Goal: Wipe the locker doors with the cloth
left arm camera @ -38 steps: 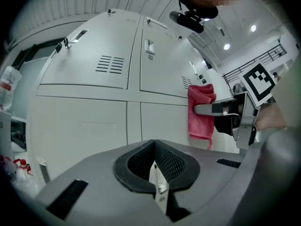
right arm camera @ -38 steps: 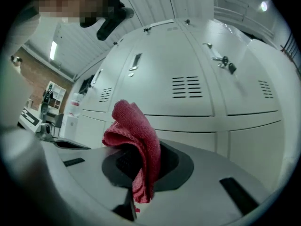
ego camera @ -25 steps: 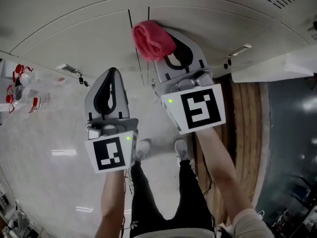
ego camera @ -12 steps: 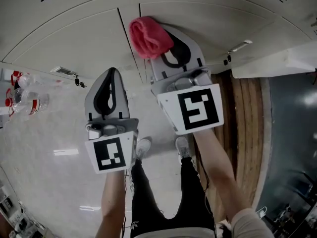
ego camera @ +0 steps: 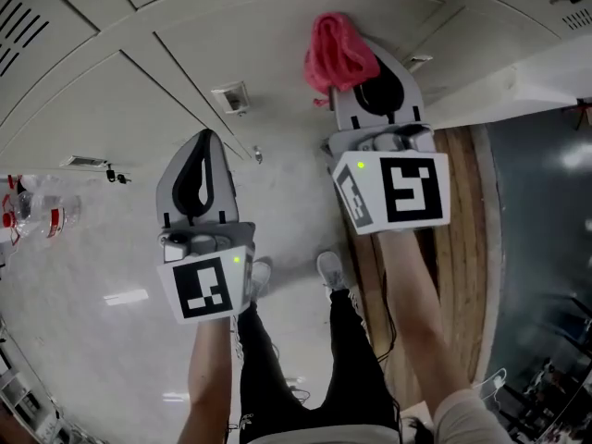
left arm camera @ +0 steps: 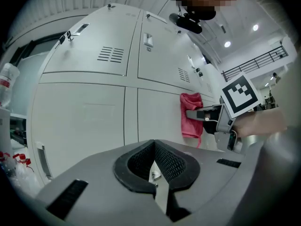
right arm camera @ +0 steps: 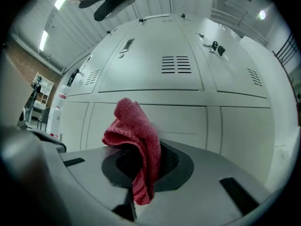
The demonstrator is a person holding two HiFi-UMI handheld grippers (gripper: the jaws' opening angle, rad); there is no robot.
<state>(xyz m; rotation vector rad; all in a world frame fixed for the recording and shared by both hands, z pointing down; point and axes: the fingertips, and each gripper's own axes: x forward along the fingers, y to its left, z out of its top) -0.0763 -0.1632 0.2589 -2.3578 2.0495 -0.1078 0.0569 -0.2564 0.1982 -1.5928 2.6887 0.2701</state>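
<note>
Mid-wipe, I'd say. Right gripper [ego camera: 373, 80] clamped on the red cloth [ego camera: 338, 49], which looks pressed against the locker door [ego camera: 277, 54]. Left gripper [ego camera: 203, 146] closed, empty, clear of the lockers. Next: sweep across the panel, keeping contact.

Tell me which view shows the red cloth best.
The right gripper view: the red cloth sits close, clamped in the right gripper. The head view shows it bunched; the left gripper view shows it small.
</note>
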